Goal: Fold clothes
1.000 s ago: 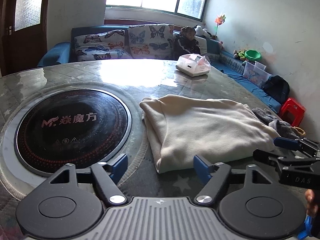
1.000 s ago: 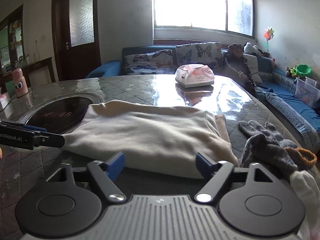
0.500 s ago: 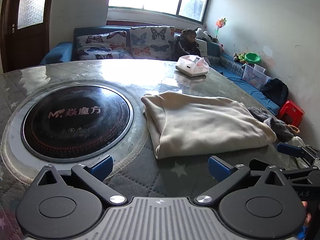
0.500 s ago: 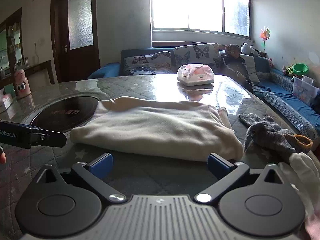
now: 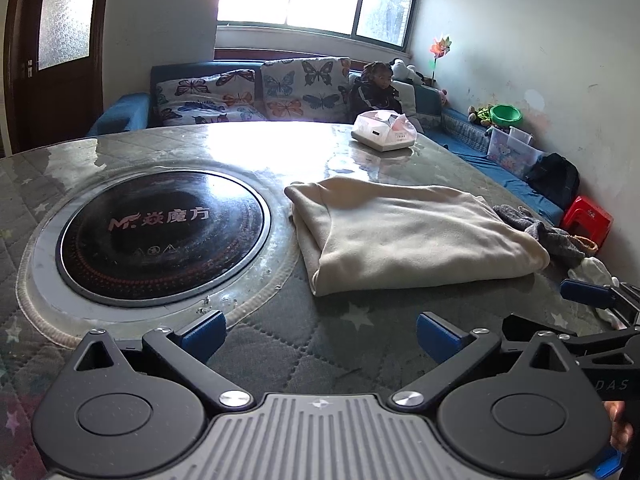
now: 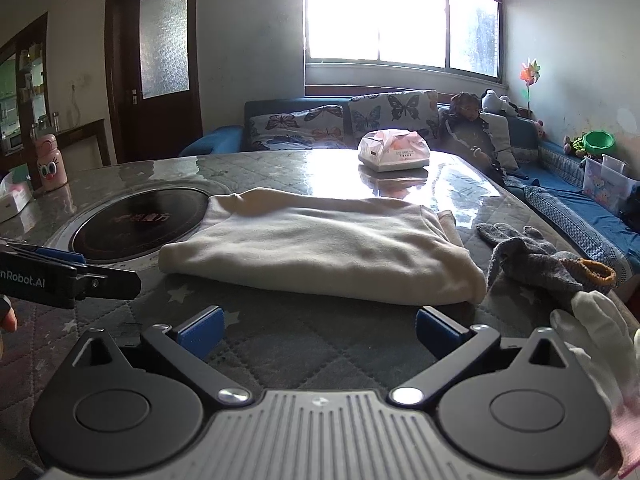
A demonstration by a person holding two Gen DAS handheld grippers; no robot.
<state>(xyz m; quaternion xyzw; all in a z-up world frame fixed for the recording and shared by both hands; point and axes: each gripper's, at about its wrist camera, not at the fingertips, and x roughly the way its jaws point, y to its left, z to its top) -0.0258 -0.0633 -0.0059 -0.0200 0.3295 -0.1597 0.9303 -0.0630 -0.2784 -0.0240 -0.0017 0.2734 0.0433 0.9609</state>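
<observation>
cream garment, folded flat, on table

The folded cream garment looks like soft, matt fleece cloth; the grey gloves beside it are coarse knit. The desk shows quilted, star-printed cloth under a glossy clear sheet; the round cooktop is smooth black glass; both gripper bodies look matt black plastic with blue pads.
</observation>
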